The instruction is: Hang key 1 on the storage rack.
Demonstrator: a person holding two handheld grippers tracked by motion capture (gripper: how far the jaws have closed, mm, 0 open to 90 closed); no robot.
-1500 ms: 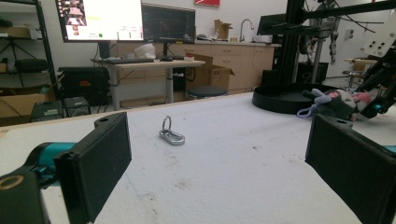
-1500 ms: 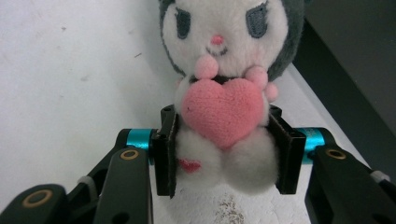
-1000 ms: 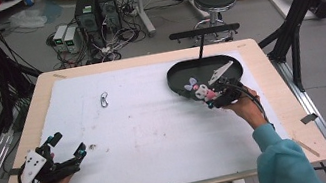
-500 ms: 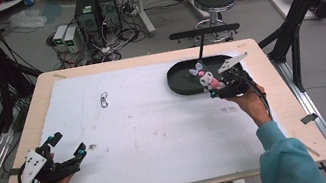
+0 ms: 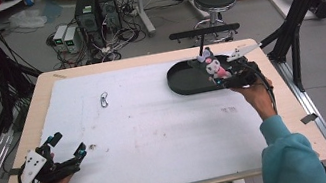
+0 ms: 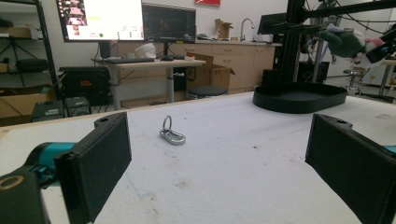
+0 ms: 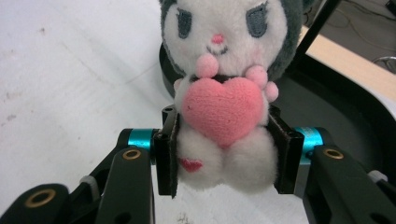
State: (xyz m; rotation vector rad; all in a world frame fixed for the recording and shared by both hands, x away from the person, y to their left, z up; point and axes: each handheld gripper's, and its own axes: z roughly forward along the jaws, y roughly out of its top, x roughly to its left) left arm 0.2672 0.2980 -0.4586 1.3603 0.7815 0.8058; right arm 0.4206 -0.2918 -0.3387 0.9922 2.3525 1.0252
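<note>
Broadly, a wooden table (image 5: 302,112) with a white mat (image 5: 157,128) over most of its top. At the far right of the mat sits a black oval tray (image 5: 184,80), shallow, with a low rim, seen in the left gripper view as a dark dish (image 6: 299,97) on the mat.

Right gripper (image 5: 223,76) held over the tray's near-right edge, jaws clamped on a plush toy (image 7: 224,93). Pads press the toy's lower body from both sides; the fabric bulges between them. Toy is lifted clear of the tray, upright, facing the gripper's camera.

Toy's look: white face and belly, dark grey hood with ears, stitched grey eyes, small pink nose, round pink paws. It hugs a pink heart (image 7: 224,109) against its chest. A small red mark shows on one lower leg. In the high view it reads as a small grey-and-pink figure (image 5: 211,65) above the tray.

Left gripper (image 5: 66,150) rests at the near-left corner of the mat, jaws spread wide, nothing between them.

Small metal carabiner (image 5: 104,100) lies on the mat left of centre, well apart from both grippers; clip with a ring (image 6: 172,133) in the left gripper view.
</note>
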